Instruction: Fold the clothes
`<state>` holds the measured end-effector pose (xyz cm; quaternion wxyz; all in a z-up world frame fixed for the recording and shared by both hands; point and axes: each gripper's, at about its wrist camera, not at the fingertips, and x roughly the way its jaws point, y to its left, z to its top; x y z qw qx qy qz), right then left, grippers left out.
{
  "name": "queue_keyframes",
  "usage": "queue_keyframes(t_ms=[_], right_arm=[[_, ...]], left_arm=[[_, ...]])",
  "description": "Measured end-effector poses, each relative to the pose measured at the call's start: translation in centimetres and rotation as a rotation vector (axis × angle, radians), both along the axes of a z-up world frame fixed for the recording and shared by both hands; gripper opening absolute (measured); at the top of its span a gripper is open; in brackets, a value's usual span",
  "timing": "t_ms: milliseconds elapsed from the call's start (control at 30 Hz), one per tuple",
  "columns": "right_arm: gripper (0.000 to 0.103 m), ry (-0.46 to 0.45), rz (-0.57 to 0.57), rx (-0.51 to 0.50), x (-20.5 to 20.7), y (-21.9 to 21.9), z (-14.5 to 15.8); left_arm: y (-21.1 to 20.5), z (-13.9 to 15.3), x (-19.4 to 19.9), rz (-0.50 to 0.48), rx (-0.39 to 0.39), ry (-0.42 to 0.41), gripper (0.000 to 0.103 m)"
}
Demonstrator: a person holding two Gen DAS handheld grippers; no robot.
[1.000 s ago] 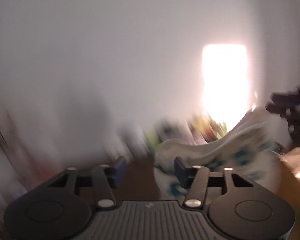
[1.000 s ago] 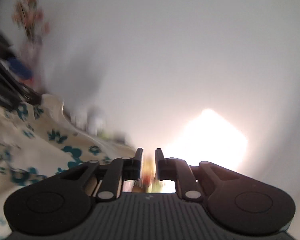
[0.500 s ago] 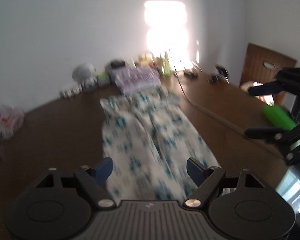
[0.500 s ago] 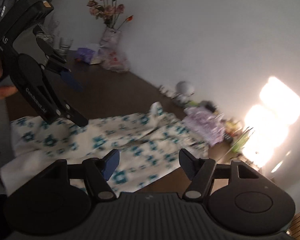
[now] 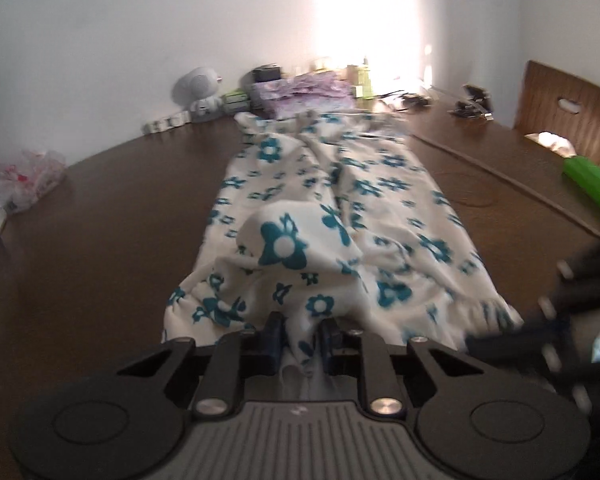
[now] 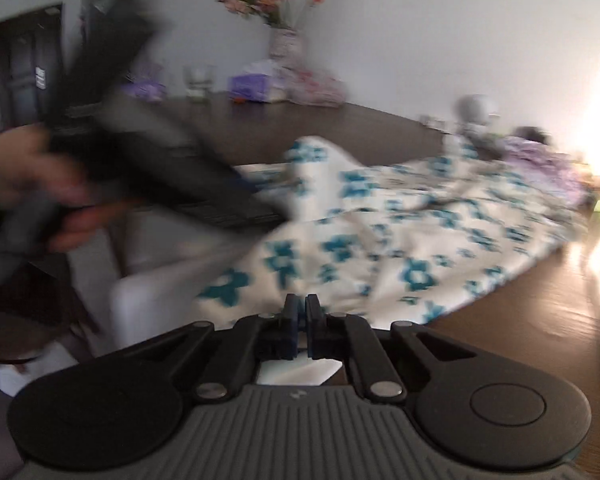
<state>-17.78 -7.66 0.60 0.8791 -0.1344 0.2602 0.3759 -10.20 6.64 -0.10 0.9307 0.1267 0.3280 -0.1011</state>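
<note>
White trousers with teal flowers (image 5: 340,208) lie lengthwise on the brown table (image 5: 100,240), a bump of fabric raised near their middle. My left gripper (image 5: 301,334) is at their near edge, its jaws closing with bunched fabric pinched between the pads. My right gripper (image 6: 302,312) is shut at the near hem of the trousers (image 6: 420,232), fingertips almost touching, with white fabric showing under them. It appears blurred as the right gripper (image 5: 548,320) at the cloth's near right corner. The left gripper (image 6: 172,168), held in a hand (image 6: 28,176), is blurred.
A folded purple pile (image 5: 304,92), a white round toy (image 5: 198,88) and small items line the far wall. A cable (image 5: 500,176), a green bottle (image 5: 588,184) and a chair back (image 5: 564,116) are at the right. Plastic bags (image 5: 28,176) lie left. A flower vase (image 6: 284,40) stands behind.
Both grippers dropped from facing the wall to the trousers' near end. Their jaws stood wide half a second ago and have now closed on the fabric. The trousers now lie stretched out.
</note>
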Motion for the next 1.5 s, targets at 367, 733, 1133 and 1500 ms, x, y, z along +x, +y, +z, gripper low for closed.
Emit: queue_keyframes(t_ms=[367,733,1133,1500], right_arm=[[0.063,-0.170,-0.203,0.123,4.3,-5.4,4.1],[0.075,-0.067,-0.455,0.067,21.2,-8.5,4.1],[0.072,0.140,-0.482,-0.007,29.0,-7.1,-0.8],[0.027,0.116,-0.471,-0.017,13.6,-10.0,0.6]], left_arm=[[4.2,5.1,-1.7,0.214,-0.089,-0.161,0.076],[0.5,0.6,-3.9,0.146,-0.099,-0.048,0.075],[9.3,-1.4,-1.7,0.357,0.012,-0.087,0.036],[9.2,2.1,-2.4,0.289,-0.097,-0.167,0.075]])
